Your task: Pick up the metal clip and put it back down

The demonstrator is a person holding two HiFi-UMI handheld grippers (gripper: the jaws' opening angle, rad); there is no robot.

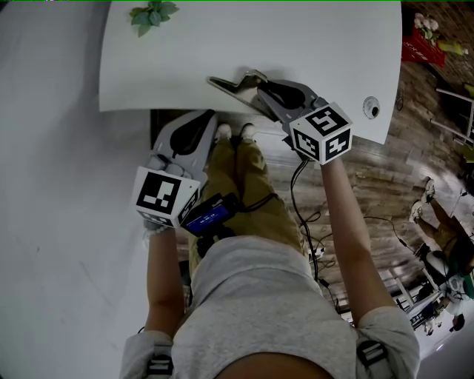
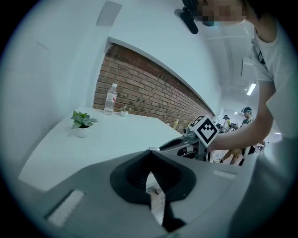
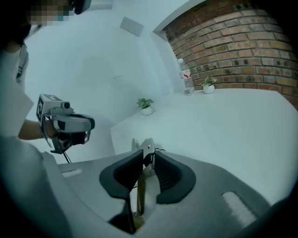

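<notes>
I am looking into a big work room, like a lab. A white table [image 1: 296,44] stands on a wooden floor [image 1: 392,192]. Behind the table is a bare brick wall [image 2: 139,88]. On the table sit a little plant [image 1: 153,15] and a water bottle [image 2: 110,99]. Beside the table, black cables [image 1: 311,222] lie on the floor. Farther from the table, other people [image 2: 245,114] stand about.

We hold our left gripper [image 2: 150,151] tilted slightly down, its 2 jaws pressed together with nothing between the fingers. Our right gripper [image 3: 148,157] points down more steeply, ahead of the left one's fingertips. Its 2 pads sit against the metal clip [image 3: 145,186], which stands between the fingers. Our right forearm [image 1: 348,222] stretches farther forward than our left forearm [image 1: 164,274].
</notes>
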